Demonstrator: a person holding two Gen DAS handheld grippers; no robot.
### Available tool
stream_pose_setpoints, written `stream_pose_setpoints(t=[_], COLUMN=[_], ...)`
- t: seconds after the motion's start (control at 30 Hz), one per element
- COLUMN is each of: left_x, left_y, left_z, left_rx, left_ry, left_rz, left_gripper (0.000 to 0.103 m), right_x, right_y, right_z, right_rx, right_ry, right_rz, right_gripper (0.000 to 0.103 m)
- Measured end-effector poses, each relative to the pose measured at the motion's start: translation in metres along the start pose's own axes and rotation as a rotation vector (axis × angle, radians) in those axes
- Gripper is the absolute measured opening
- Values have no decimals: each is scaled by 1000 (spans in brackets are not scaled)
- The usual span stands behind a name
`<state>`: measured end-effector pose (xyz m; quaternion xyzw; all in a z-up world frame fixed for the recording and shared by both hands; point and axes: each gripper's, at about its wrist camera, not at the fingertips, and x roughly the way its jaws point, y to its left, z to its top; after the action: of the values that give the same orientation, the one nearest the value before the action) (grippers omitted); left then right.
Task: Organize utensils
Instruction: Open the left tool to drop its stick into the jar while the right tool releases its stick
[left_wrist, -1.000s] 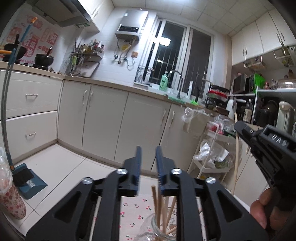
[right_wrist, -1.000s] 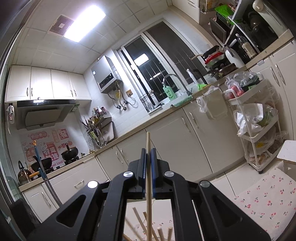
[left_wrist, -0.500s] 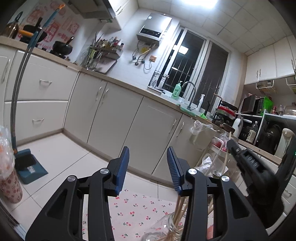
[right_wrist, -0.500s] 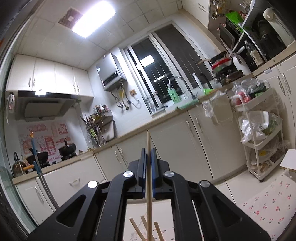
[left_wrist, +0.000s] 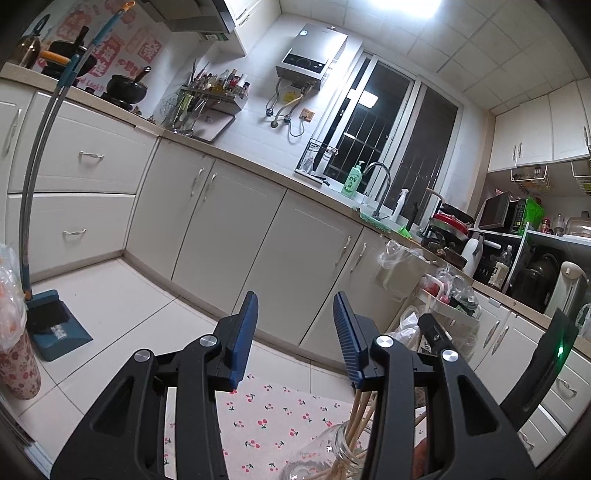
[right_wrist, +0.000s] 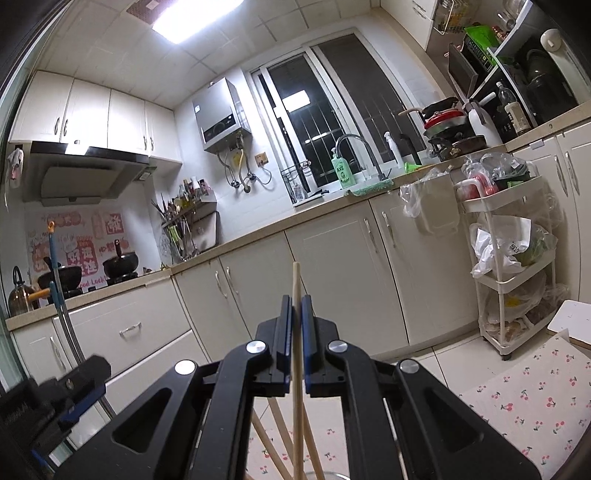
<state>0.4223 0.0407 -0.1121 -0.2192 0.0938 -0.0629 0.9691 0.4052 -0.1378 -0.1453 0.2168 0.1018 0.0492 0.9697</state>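
Wooden chopstick (right_wrist: 295, 332), thin, pale and straight, is pinched upright between your right gripper (right_wrist: 295, 310) pads, clamped about mid-shaft, top end poking above the jaws. Just below that tool: a clear glass jar (left_wrist: 332, 454) holding more pale wooden chopsticks (left_wrist: 360, 413), fanned out and leaning. Jar sits on the white cherry-print tablecloth (left_wrist: 266, 410).

Your left gripper (left_wrist: 295, 332) is empty, jaws about half spread, nothing between the blue pads; the jar is low and right of its fingers.

Handling, my read: stick is light, stiff and smooth, so it can pivot or slide in a two-pad pinch. Mid-shaft hold looks fine for dropping it in tip-first. Glass jar is fragile and likely tips easily with leaning sticks, so don't knock the rim.

Further out, ahead of both tools: cream cabinet doors (right_wrist: 332, 277), then the sink tap (right_wrist: 354, 147) and dark window (right_wrist: 314, 122).
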Motion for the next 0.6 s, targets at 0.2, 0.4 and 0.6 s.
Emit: stream_pose_setpoints(t=[0.2,0.4,0.6], left_x=[1,4,-3], left_y=[-1,-3,-6], left_z=[-2,-7,-14], left_rx=[3,18,46], left_ry=[6,23,69], left_rz=[2,15,44], left_gripper=[41,45,53], right_x=[-3,-10,-45], right_y=[1,6,1], right_z=[-8,-12,-6], right_rx=[-32,-85,-125], right_ry=[24,58,56], right_rz=[7,20,20], right_gripper=[6,10,33])
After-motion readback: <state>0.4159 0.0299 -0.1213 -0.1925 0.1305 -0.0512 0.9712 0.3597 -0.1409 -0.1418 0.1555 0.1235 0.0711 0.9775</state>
